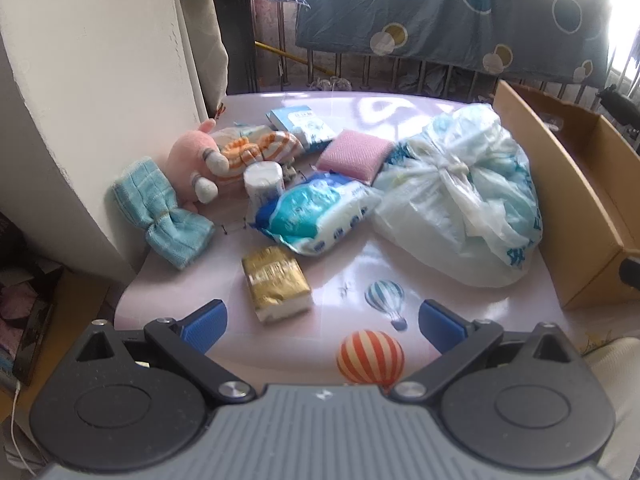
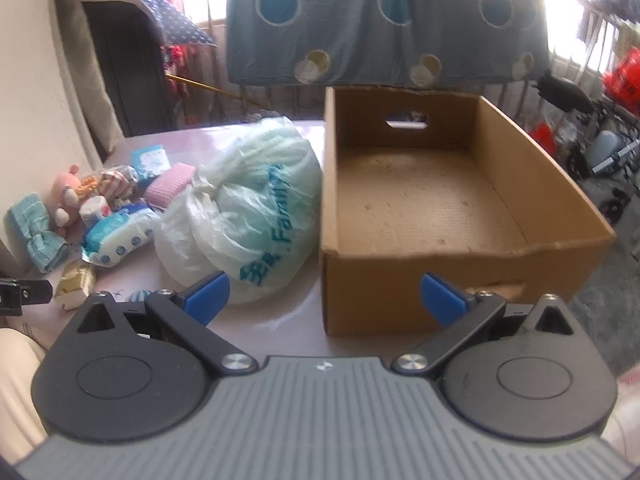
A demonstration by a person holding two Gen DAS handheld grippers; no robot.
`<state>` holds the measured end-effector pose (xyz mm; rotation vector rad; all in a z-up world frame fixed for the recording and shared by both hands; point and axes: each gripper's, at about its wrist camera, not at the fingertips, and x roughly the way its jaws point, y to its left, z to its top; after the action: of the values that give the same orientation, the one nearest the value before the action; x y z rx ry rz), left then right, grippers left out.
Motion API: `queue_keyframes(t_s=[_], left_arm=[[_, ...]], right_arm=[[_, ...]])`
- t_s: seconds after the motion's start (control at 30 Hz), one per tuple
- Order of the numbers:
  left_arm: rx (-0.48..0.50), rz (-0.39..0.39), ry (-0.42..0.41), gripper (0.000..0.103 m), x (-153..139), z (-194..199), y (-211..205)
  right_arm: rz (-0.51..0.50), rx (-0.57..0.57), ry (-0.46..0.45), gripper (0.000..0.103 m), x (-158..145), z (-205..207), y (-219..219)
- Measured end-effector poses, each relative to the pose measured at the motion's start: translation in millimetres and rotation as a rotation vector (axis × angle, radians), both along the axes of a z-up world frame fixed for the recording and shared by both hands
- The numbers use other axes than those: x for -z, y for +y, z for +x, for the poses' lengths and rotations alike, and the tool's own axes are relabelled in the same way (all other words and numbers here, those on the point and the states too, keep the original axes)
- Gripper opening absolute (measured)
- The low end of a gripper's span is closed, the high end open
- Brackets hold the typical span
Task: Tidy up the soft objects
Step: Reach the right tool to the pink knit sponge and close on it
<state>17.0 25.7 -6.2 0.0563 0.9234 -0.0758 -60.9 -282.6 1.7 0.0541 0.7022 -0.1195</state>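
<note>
Left gripper [image 1: 322, 326]: hovering low over the near edge of the table, blue fingers [image 1: 206, 326] spread wide apart, gripping nothing.
Right gripper [image 2: 324, 298]: hanging at the near side, fingers standing wide apart and empty, one before the tied bag, the other before the box front.
Table [image 1: 352, 280]: carrying a pale pink cover printed with hot-air balloons, one striped orange balloon lying between the left gripper's fingers.
Gold tissue pack [image 1: 276, 282]: lying just ahead of the left gripper, nearest of the soft things.
Blue and white packet [image 1: 316, 216]: resting just beyond the gold pack, leaning against the tied bag.
Tied plastic bag [image 2: 244, 208]: sitting bulging, knotted on top, pressing against the left wall of the box.
Cardboard box [image 2: 404, 284]: standing open at the table's right side, nothing lying inside it.
Teal cloth [image 1: 166, 212]: lying bunched like a bow at the left edge, by the wall.
White roll [image 1: 264, 182]: standing upright behind the blue packet.
Pink plush toy [image 1: 196, 164]: lying beside the teal cloth, touching the orange striped cloth [image 1: 256, 148].
Pink sponge [image 1: 356, 156]: resting farther back, beside the tied bag.
Small blue box [image 1: 302, 122]: lying farthest back.
Spotted blue sheet [image 2: 384, 24]: hanging over railings beyond the table.
</note>
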Motion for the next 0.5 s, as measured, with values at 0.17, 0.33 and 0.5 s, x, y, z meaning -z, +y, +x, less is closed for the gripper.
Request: queue_keyframes(t_s=[0.17, 0.33, 0.5], left_arm=[[0.077, -0.065, -0.050, 0.102, -19.4, 24.5, 19.4], [0.097, 0.006, -0.146, 0.102, -26.8, 64.7, 16.7], [0.146, 0.059, -0.133, 0.091, -8.0, 123.9, 2.9]], right_arm=[[0.102, -0.152, -0.102, 0.102, -43.5, 40.5, 5.9], [0.355, -0.281, -0.028, 0.102, -56.5, 130.1, 10.6], [0.572, -0.319, 0.182, 0.094, -26.2, 237.1, 25.2]])
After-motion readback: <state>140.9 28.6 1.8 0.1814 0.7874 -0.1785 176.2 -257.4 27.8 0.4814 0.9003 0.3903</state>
